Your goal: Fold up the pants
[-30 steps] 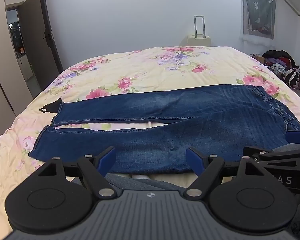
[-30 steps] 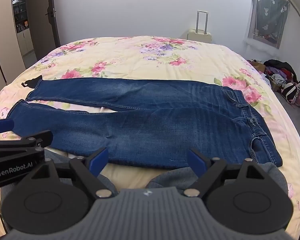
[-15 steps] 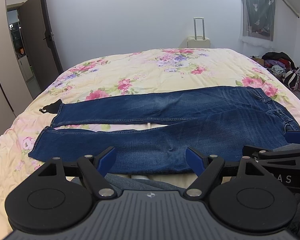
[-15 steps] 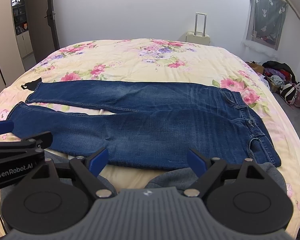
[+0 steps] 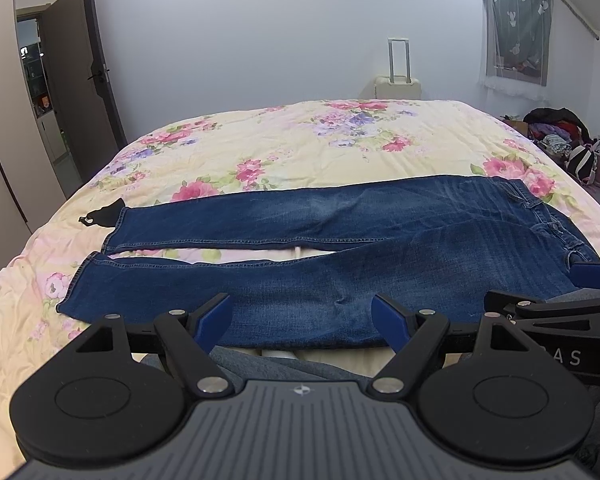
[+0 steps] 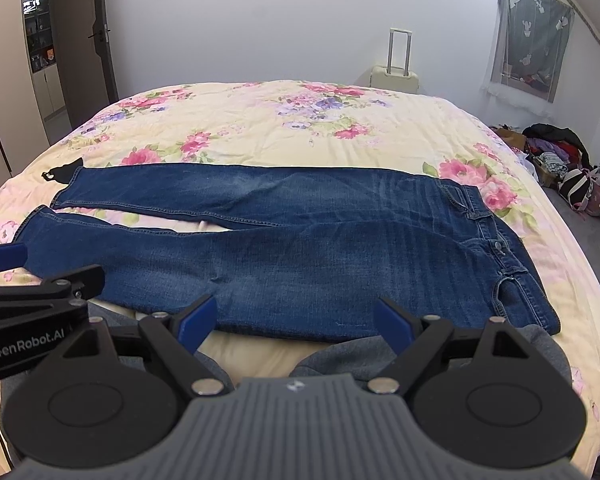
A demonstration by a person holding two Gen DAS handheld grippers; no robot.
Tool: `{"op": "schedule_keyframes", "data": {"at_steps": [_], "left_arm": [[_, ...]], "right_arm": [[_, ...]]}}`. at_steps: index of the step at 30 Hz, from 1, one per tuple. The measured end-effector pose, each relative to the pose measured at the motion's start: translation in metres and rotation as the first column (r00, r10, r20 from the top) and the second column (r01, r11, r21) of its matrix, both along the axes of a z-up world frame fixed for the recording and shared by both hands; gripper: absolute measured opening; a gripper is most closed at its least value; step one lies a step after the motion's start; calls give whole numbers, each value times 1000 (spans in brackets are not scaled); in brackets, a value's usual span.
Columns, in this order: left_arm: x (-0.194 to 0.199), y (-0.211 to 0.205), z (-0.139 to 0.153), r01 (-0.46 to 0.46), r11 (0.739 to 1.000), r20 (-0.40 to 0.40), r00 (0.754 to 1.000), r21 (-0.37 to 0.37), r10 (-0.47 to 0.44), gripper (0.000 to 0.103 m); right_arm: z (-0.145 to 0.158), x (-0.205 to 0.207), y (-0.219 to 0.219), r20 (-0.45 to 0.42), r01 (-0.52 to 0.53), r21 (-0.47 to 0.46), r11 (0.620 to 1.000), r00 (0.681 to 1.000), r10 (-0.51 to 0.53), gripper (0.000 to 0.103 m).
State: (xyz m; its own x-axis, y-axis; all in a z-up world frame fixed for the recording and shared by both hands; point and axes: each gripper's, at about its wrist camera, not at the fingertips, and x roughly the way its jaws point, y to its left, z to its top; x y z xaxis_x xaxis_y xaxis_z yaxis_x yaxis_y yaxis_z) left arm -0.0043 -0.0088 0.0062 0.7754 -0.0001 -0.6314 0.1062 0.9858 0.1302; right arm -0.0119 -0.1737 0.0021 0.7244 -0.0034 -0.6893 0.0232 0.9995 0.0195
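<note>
Jeans [image 5: 340, 248] flat on floral bed [image 5: 320, 140]

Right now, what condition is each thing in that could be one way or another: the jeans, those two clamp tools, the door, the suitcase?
jeans: spread flat on the bed, unfolded, legs slightly apart
left hand-held gripper: open, holding nothing, above the near edge of the jeans
right hand-held gripper: open, holding nothing
door: open
suitcase: upright, handle pulled out
curtain: hanging over the window
</note>
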Motion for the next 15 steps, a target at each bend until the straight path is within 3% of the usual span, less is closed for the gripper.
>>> {"op": "schedule_keyframes", "data": {"at_steps": [15], "left_arm": [[-1,-2,4,-3,1000,3,1000,-5,3,93]], "right_arm": [[-1,0,0,2,-1,1,1000,1000,1,82]]}}
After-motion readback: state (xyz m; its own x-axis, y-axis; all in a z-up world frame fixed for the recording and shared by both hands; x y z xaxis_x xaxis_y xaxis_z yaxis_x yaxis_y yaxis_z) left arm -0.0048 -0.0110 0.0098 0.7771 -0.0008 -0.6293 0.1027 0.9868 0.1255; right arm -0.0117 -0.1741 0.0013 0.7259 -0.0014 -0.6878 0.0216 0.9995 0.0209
